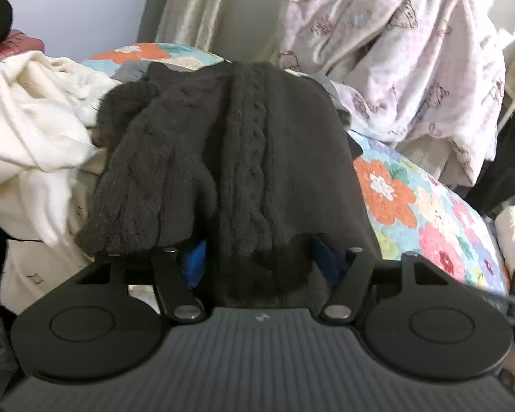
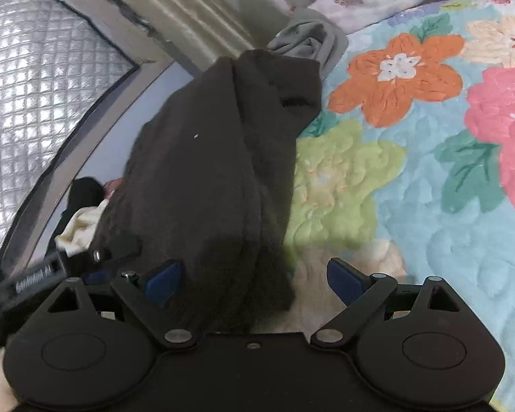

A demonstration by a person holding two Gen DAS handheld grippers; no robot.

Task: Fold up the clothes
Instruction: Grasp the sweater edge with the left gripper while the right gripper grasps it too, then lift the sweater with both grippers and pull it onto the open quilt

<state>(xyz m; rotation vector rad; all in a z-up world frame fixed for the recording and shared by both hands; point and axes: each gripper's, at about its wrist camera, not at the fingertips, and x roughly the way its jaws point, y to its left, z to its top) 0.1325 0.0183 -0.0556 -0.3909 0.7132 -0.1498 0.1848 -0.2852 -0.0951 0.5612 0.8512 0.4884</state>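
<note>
A dark brown cable-knit sweater (image 1: 230, 158) hangs bunched in front of me and drapes over the fingers of my left gripper (image 1: 261, 261). The blue pads (image 1: 195, 262) press a thick fold of it from both sides. In the right wrist view the same sweater (image 2: 216, 158) hangs as a long dark fold over the bed. My right gripper (image 2: 255, 278) stands open. The sweater's lower end lies between its fingers, close to the left pad (image 2: 163, 278), with a gap to the right one.
A floral quilt (image 2: 429, 178) covers the bed. A white garment pile (image 1: 34, 127) lies left, a pink printed blanket (image 1: 395, 51) heaps at the back right, and a grey garment (image 2: 309, 39) sits behind the sweater. A curtain (image 1: 192, 3) hangs behind.
</note>
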